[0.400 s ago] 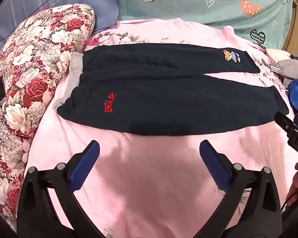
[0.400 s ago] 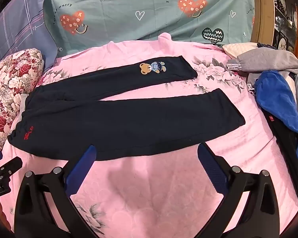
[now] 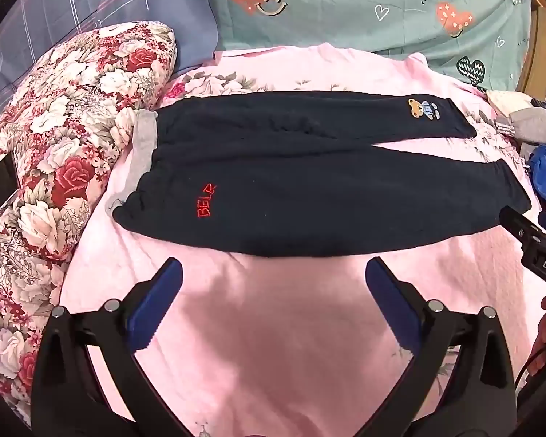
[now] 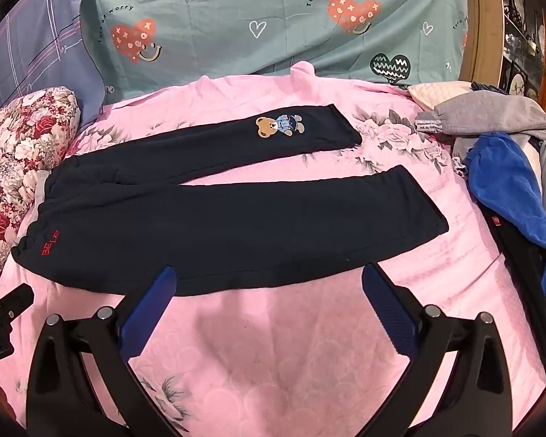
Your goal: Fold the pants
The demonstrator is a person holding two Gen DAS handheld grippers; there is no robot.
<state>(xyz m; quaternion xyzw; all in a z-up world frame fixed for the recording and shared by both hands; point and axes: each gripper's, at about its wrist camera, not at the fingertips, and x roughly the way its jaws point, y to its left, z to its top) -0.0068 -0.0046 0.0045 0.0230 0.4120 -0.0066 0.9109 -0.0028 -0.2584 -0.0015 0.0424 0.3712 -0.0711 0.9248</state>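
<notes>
Dark navy pants [image 3: 309, 189] lie flat on the pink bedsheet [image 3: 273, 327], waistband to the left, legs spread apart to the right. They carry red lettering near the waist and a bear patch [image 4: 278, 126] on the far leg. They also show in the right wrist view [image 4: 229, 225]. My left gripper [image 3: 273, 273] is open and empty, just short of the pants' near edge. My right gripper [image 4: 269, 276] is open and empty, its fingertips level with the near leg's edge. The right gripper's tip [image 3: 527, 233] shows at the right edge of the left wrist view.
A floral pillow [image 3: 65, 145] lies left of the waistband. A pile of grey and blue clothes [image 4: 506, 171] sits at the right, near the leg ends. A teal heart-print cover [image 4: 273, 22] hangs behind the bed. The left gripper's body [image 4: 0, 320] shows at lower left.
Both grippers have edged slightly forward toward the pants' near edge. The pants have not moved.
</notes>
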